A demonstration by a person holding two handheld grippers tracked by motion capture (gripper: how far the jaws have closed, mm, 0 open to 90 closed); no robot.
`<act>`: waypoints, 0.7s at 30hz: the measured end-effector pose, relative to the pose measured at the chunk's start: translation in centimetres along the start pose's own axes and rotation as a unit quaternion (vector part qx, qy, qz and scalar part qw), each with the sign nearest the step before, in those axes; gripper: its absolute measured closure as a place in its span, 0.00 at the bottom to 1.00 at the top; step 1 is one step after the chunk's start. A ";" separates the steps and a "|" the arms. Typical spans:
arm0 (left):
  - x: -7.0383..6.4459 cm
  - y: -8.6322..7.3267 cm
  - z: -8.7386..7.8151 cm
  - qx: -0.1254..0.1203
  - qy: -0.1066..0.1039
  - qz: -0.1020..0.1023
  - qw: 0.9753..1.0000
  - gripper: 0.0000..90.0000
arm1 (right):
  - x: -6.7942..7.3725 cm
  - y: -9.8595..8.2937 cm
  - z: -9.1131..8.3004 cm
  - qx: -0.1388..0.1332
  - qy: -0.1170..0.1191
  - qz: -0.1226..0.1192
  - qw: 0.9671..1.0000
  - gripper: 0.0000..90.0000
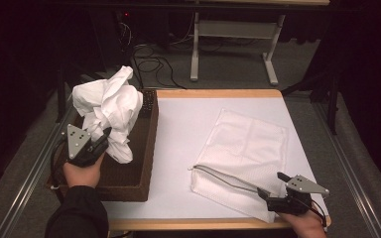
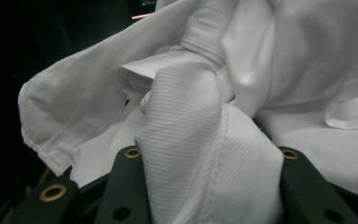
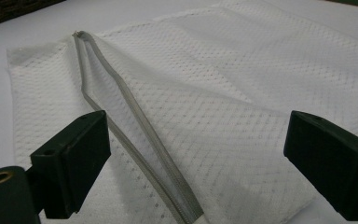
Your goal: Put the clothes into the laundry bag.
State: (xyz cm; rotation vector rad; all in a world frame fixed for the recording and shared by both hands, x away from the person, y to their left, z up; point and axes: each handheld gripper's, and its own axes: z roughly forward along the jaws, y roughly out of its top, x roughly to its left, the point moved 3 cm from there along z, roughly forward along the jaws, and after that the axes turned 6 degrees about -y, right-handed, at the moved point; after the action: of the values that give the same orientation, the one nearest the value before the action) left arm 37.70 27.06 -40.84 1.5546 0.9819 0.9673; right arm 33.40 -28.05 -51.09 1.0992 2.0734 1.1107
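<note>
Your left gripper (image 1: 100,141) clamps the white garment (image 1: 108,106); the mesh bag's zipper opening (image 1: 223,179) lies rightward, beside your wide-open right gripper (image 1: 270,186).

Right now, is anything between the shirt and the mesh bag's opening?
Nothing visible lies on the table between them. The shirt hangs from the left gripper over the basket, whose right wall it must clear. The bag lies flat, its zipper only partly gaping beside the open right gripper.
</note>
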 end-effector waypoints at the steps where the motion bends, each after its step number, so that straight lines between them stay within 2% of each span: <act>1: 0.1 0.2 0.0 -0.003 0.000 -0.001 1.000 0.71 | 0.0 0.0 -0.1 -0.004 0.000 0.003 1.000 0.10; 4: 0.0 0.8 0.0 -0.012 0.006 0.000 1.000 0.71 | -0.1 0.0 -0.1 -0.006 -0.002 0.006 1.000 0.10; 8: -1.2 1.6 0.2 -0.026 -0.003 0.010 1.000 0.71 | -0.2 0.0 -0.1 -0.007 -0.001 0.006 1.000 0.10; 9: -1.6 1.8 0.2 -0.029 -0.007 0.010 1.000 0.71 | -0.2 0.1 -0.1 -0.008 -0.002 0.005 1.000 0.10; 12: -3.1 2.4 0.5 -0.035 -0.017 0.025 0.999 0.72 | -0.2 0.1 -0.2 -0.010 -0.001 0.006 1.000 0.10; 17: -4.8 3.2 0.8 -0.053 -0.038 0.029 0.997 0.72 | -0.2 0.1 -0.2 -0.011 0.000 0.004 1.000 0.10; 21: -5.9 3.9 1.2 -0.057 -0.051 0.032 0.997 0.72 | -0.2 0.1 -0.2 -0.011 -0.002 0.003 1.000 0.10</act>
State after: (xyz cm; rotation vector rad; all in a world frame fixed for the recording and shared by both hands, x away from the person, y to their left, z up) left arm 37.25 20.55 -37.79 1.5313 0.7961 0.9624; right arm 33.36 -28.30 -50.88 1.0968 2.0518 1.1317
